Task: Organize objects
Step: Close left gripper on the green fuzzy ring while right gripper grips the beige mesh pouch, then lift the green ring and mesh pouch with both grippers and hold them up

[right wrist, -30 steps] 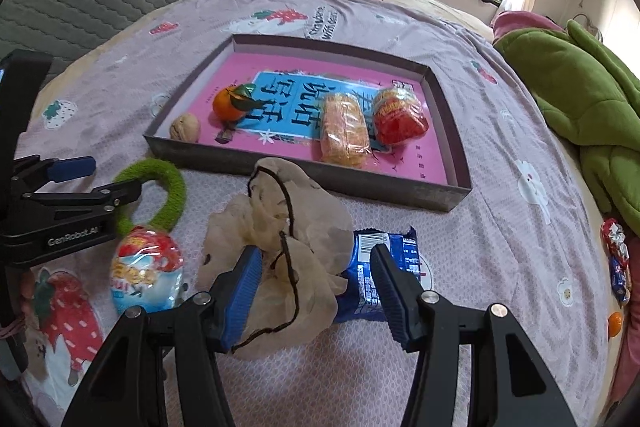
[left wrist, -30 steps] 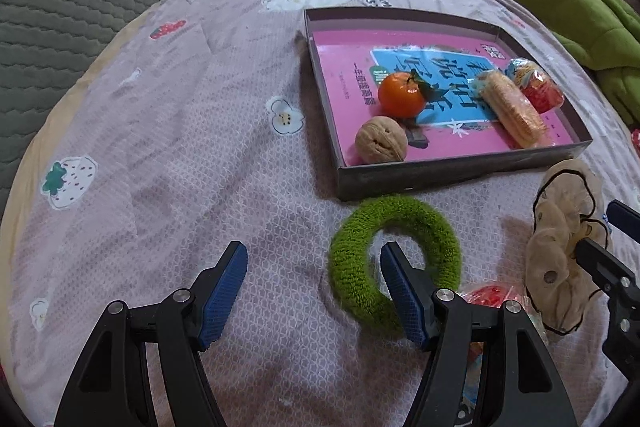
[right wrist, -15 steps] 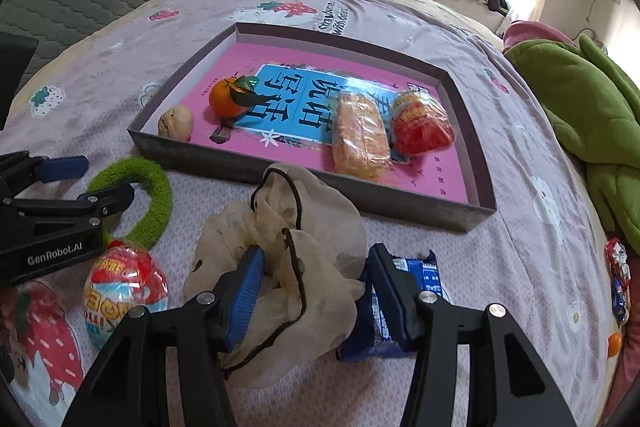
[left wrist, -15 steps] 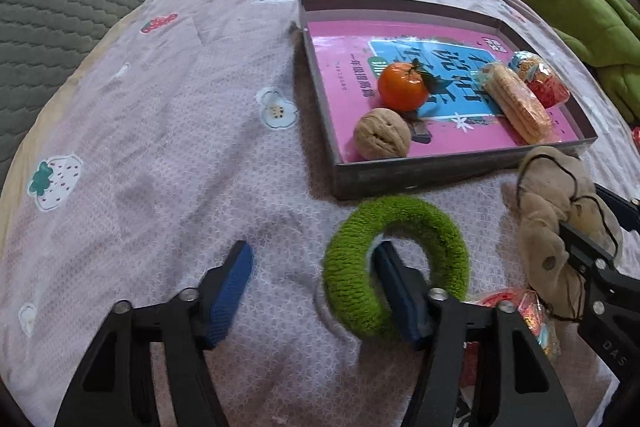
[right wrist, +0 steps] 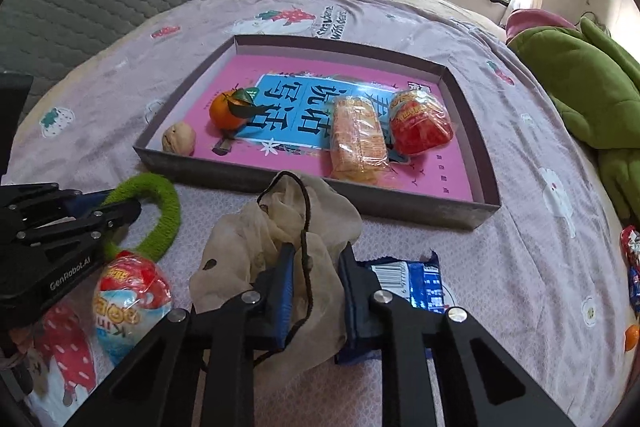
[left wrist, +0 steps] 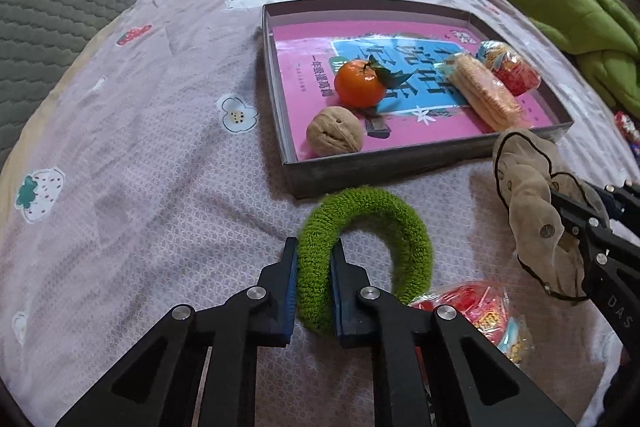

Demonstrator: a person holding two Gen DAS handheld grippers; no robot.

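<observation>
Two grippers are working over the bed. The left gripper is clenching the near left side of one green ring, which is lying on the bedspread just in front of the tray's near wall. The right gripper is clamping one beige scrunchie, also just before that wall. One tray is sitting toward the middle of the bed, holding four things: one orange, one walnut, one cracker pack and one red snack bag. Its back half is lying bare. On the bedspread near the grippers are lying one egg-shaped candy and one blue packet. The bed's left side is lying open; green bedding is crowding its right edge.
</observation>
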